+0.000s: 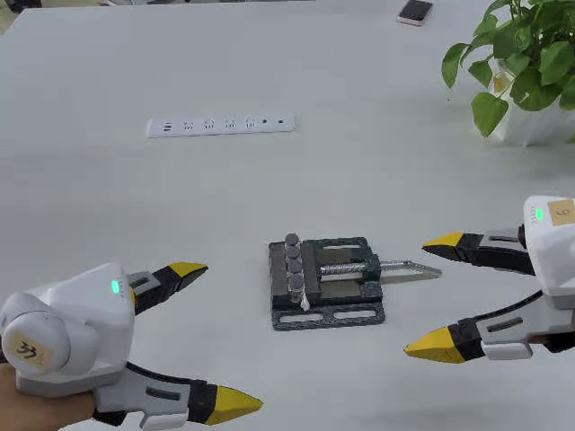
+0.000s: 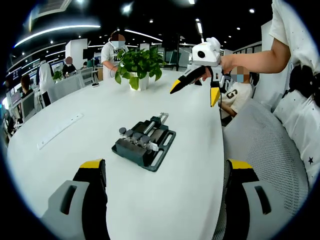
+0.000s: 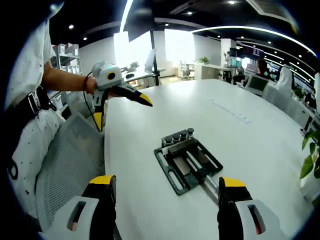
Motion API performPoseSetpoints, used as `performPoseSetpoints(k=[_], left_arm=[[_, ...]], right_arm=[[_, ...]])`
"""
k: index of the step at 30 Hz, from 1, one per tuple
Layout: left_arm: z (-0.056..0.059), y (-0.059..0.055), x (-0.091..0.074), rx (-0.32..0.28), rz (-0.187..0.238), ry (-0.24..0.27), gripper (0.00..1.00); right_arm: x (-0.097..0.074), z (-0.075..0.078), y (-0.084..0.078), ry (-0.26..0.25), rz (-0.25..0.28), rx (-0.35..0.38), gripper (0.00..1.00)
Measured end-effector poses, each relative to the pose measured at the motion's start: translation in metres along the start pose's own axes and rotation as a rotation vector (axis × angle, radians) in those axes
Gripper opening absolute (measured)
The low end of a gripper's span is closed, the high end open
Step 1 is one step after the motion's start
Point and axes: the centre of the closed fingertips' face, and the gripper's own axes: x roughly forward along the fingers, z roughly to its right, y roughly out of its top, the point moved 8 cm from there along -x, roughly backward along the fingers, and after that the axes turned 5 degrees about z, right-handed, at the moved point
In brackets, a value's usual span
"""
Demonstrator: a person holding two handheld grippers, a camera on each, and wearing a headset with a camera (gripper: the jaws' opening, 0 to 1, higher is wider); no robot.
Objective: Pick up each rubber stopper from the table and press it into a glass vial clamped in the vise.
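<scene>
The left gripper (image 1: 211, 337) hangs over the near left of the table (image 1: 108, 206). Its two yellow-tipped fingers are spread wide, with nothing between them and nothing touching them.

Farther back on the table lies one white power strip (image 1: 220, 125), well apart from everything else.

In the middle sits one dark vise (image 1: 346, 292), flat on the table, between the two grippers and apart from both. Four vials (image 1: 294, 267) stand upright in a tight row, clamped in its jaws at the end nearer the left gripper. Each vial carries a dark stopper (image 1: 292, 240) on top, so four stoppers can be counted. How deep they are pressed in cannot be told. The vise's screw handle sticks out towards the right gripper. A small white bit lies against the near end of the row, too small to make out.

One phone (image 1: 415, 11) lies at the far edge.

The right gripper (image 1: 436, 294) is held above the table to the right of the vise. Its two fingers are equally wide apart and empty.

One plant (image 1: 517, 54) in a white pot (image 1: 530, 124) stands at the far right.
</scene>
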Motion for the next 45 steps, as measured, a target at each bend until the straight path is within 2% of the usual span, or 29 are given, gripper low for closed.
performPoseSetpoints(k=[6,11,15,19,28,45], left_arm=[[-0.002,-0.005,0.006,-0.003,-0.01,0.015,0.99],[-0.003,-0.011,0.009,-0.024,-0.015,0.026,0.99],[-0.005,-0.014,0.011,-0.031,-0.02,0.031,0.99],[-0.006,-0.017,0.014,-0.038,-0.029,0.028,0.99],[-0.007,-0.018,0.021,-0.044,-0.035,0.016,0.99],[-0.006,-0.022,0.024,-0.03,-0.042,-0.002,0.99]], right_arm=[[-0.006,0.002,-0.023,-0.019,0.036,0.028,0.89],[-0.005,0.003,-0.034,-0.026,0.083,0.053,0.9],[-0.004,0.003,-0.041,-0.023,0.089,0.061,0.93],[-0.003,0.004,-0.047,-0.021,0.067,0.056,0.93],[-0.004,0.006,-0.05,-0.017,0.069,0.063,0.93],[-0.005,0.001,-0.043,-0.005,0.052,0.047,0.92]])
